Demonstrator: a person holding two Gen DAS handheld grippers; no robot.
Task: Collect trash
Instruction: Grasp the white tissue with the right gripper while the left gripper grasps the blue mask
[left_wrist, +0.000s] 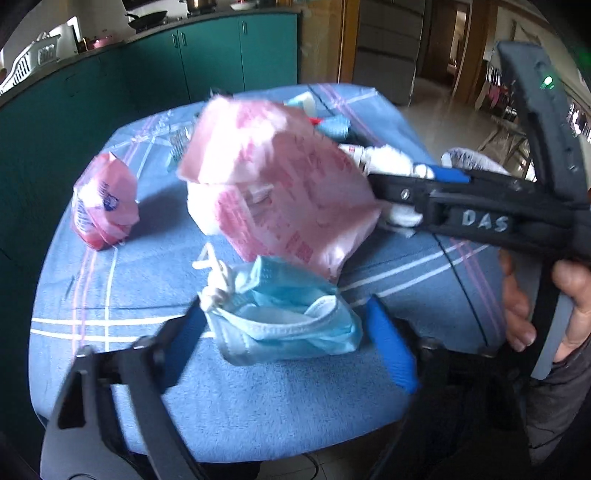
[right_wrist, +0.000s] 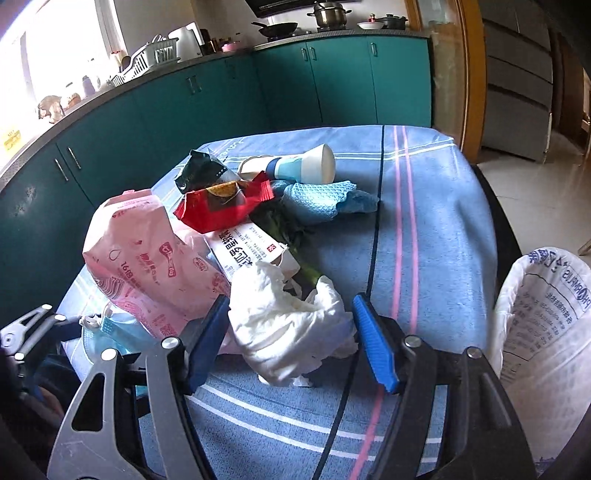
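1. While both claws are held spread and empty, the pick-up step is judged in hand: the left gripper (left_wrist: 284, 332) is set around a blue face mask (left_wrist: 284, 321) at the table's (left_wrist: 258, 413) near edge.
2. The right gripper (right_wrist: 291, 332) is set around a crumpled white tissue (right_wrist: 288, 332), near the same edge.
3. Closing on each item is judged next, then transfer, presumably to the white sack (right_wrist: 546, 321) beside the right edge.

Pink bag (left_wrist: 280, 184) motion-blurred, print unreadable; white sack (right_wrist: 546, 317) cut off by frame edge
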